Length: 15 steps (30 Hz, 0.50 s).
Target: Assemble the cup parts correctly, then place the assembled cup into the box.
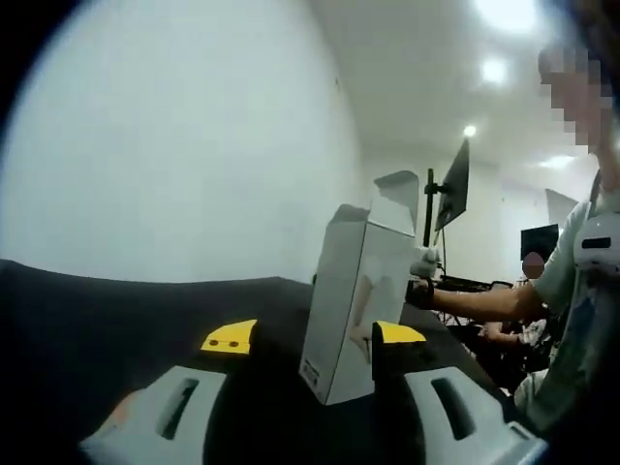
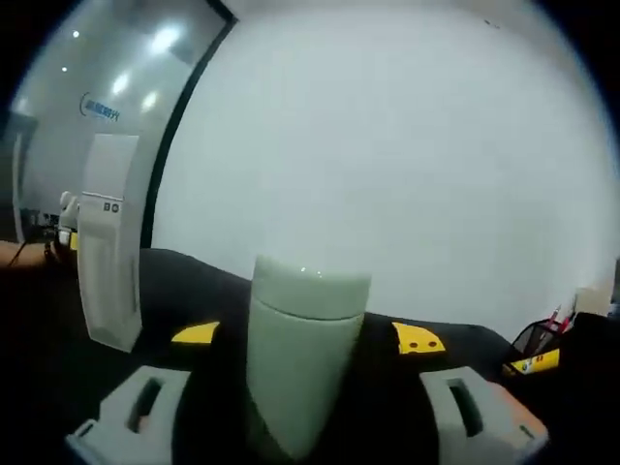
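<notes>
A tall white cardboard box stands upright on the black table with its top flap open. My left gripper is open, and the box rises just past its yellow-tipped jaws, nearer the right one. In the right gripper view a pale green cup with its lid on fills the space between the jaws. My right gripper is shut on the cup's body. The same box appears far to the left of the cup, apart from it.
A monitor on a stand and seated people are behind the box, and a person's arm reaches in from the right. A mesh pen holder sits at the table's right end. White wall lies behind the table.
</notes>
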### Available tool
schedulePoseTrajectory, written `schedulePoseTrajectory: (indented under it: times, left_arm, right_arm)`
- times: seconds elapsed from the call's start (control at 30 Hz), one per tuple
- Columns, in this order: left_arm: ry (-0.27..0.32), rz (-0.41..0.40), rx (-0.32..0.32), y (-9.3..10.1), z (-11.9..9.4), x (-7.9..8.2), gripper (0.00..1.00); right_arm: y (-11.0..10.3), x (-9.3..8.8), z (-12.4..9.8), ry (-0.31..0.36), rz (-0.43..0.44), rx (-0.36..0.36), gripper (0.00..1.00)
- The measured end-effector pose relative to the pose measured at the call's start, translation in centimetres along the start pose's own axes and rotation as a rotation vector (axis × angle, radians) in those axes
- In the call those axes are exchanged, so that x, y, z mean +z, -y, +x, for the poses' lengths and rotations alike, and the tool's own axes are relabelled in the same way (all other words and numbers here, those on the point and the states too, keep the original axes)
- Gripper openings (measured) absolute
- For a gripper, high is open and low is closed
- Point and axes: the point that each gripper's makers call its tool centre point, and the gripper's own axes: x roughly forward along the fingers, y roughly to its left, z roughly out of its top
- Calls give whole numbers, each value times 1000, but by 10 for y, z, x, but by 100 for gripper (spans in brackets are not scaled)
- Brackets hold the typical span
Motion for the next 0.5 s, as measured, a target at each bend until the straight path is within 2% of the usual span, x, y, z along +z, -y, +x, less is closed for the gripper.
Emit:
schedulePoseTrajectory:
  times: [0.07, 0.1, 0.17, 0.2, 0.23, 0.27, 0.3, 0.37, 0.43, 0.5]
  left_arm:
    - [6, -1, 1, 0, -1, 1, 45]
    - [8, -1, 2, -1, -1, 2, 45]
    - [13, -2, 4, -1, -2, 3, 45]
    - [13, -2, 4, -1, -2, 3, 45]
    - [13, 0, 4, -1, -2, 3, 45]
    - [13, 1, 5, -1, -2, 3, 45]
    - [13, 0, 5, -1, -2, 3, 45]
    - [7, 2, 5, -1, -2, 2, 45]
    - [5, 2, 4, -1, -1, 1, 45]
    - [-2, 4, 2, 0, -1, 0, 45]
  right_arm:
    - [8, 19, -14, 52, -18, -44, 65]
    - [11, 35, -26, 96, -21, -71, 63]
    - [3, 63, -44, 177, -31, -64, 60]
    - [-3, 71, -49, 202, -37, -53, 58]
    - [-20, 80, -56, 225, -34, -4, 57]
    - [-37, 83, -61, 220, -20, 34, 56]
    - [-50, 86, -62, 224, -42, 67, 55]
    - [-86, 80, -61, 183, -59, 162, 56]
    - [-139, 61, -53, 105, 32, 330, 60]
    - [-174, 43, -38, 63, 81, 418, 70]
